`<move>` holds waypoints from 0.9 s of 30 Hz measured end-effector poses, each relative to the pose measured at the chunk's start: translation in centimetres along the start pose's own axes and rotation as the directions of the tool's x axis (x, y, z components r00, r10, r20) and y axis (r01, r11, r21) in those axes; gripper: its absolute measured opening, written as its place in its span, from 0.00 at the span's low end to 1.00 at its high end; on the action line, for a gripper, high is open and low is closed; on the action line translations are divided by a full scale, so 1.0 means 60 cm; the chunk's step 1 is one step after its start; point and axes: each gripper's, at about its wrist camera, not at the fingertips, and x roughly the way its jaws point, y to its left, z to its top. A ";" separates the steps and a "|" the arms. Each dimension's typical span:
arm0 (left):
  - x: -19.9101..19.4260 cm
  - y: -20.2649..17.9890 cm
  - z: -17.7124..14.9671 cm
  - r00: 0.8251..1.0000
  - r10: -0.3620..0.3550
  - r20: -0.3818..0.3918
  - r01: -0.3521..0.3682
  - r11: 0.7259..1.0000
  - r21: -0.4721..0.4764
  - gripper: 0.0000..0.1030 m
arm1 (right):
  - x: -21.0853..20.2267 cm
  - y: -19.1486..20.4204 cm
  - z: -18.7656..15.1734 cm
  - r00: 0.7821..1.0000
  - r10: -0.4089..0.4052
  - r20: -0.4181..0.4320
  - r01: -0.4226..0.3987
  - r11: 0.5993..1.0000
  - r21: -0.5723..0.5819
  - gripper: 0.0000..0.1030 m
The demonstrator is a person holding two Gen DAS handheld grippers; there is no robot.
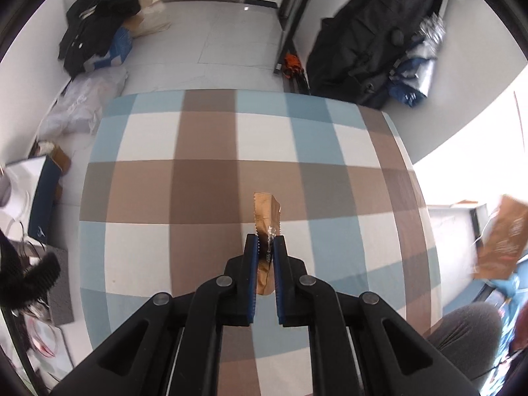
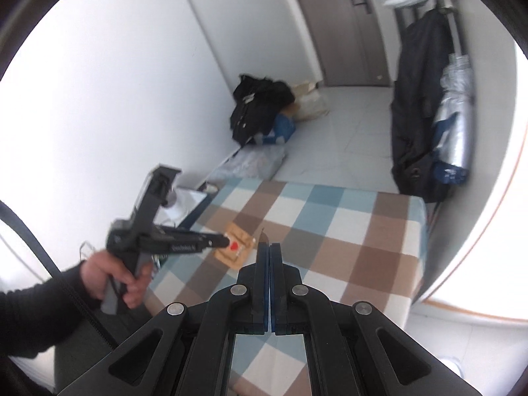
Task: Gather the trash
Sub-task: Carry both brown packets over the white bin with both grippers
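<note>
My left gripper [image 1: 265, 242] is shut on a golden-brown snack wrapper [image 1: 265, 211], which sticks up past its blue pads above the checked tablecloth [image 1: 204, 181]. In the right wrist view a hand [image 2: 115, 280] holds that left gripper [image 2: 227, 240], and the tan wrapper [image 2: 236, 247] with a red mark hangs at its tip over the table's left side. My right gripper [image 2: 270, 247] is shut, and a thin dark edge [image 2: 263, 233] of something flat pokes out between its pads. A blurred brown packet [image 1: 498, 237] hangs in the air at the right edge of the left wrist view.
Black bags [image 1: 95, 29] and white plastic bags [image 1: 79, 105] lie on the floor along the left wall. Boxes [image 1: 43, 194] stand beside the table. A dark coat [image 1: 373, 39] hangs at the right. A grey-clad knee [image 1: 462, 340] is at the table's near right corner.
</note>
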 end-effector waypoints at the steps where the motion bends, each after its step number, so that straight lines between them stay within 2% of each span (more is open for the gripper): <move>1: -0.002 -0.008 -0.001 1.000 -0.003 -0.001 0.003 1.000 0.004 0.05 | -0.022 -0.002 -0.002 1.000 -0.007 0.004 0.007 1.000 0.016 0.00; 5: -0.014 -0.041 -0.009 0.999 -0.036 -0.002 0.036 0.999 0.006 0.05 | -0.112 -0.002 -0.022 0.996 -0.063 0.065 0.062 0.998 0.019 0.00; 9: -0.026 -0.113 -0.013 0.998 -0.069 0.000 0.069 0.995 0.076 0.05 | -0.183 -0.023 -0.050 0.985 -0.126 0.119 0.118 0.990 0.072 0.00; 16: -0.014 -0.254 -0.014 0.984 -0.176 -0.039 0.181 0.966 0.186 0.05 | -0.303 -0.104 -0.113 0.940 -0.294 0.175 0.253 0.942 0.220 0.00; 21: 0.028 -0.351 -0.017 0.966 -0.232 -0.112 0.252 0.939 0.235 0.05 | -0.332 -0.178 -0.167 0.912 -0.385 0.140 0.325 0.888 0.326 0.00; 25: 0.075 -0.420 -0.022 0.953 -0.244 -0.178 0.287 0.917 0.278 0.05 | -0.315 -0.248 -0.221 0.904 -0.420 0.079 0.353 0.839 0.414 0.00; 27: 0.107 -0.454 -0.025 0.938 -0.252 -0.239 0.318 0.899 0.300 0.05 | -0.295 -0.280 -0.248 0.906 -0.420 0.047 0.357 0.821 0.444 0.00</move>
